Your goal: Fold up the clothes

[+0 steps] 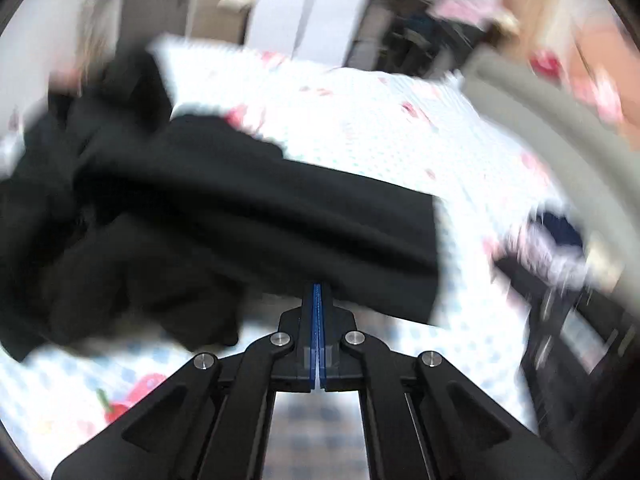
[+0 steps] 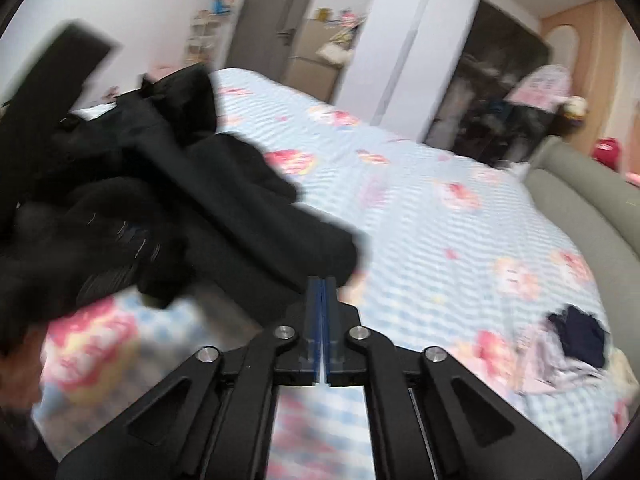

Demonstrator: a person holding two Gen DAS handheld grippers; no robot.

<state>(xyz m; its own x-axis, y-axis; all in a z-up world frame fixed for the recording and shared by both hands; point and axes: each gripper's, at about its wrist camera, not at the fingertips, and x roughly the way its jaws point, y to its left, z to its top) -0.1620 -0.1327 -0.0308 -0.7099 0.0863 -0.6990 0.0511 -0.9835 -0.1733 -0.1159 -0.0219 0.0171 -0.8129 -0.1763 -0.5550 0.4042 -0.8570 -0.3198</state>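
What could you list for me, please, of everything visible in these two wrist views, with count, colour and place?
black garment: one, black, bunched and lifted above the bed, an edge in each claw.
bedsheet: one, pale blue check with pink prints, covering the bed.
small clothes pile: one, navy and pale pieces, on the sheet at the right side.
bed frame: one, grey, padded, along the bed's right side.
wardrobe: one, white, behind the bed.
door: one, grey, back wall.
left claw: one, black with blue pads, shut on the garment's edge.
right claw: one, black with blue pads, shut on the garment's edge.
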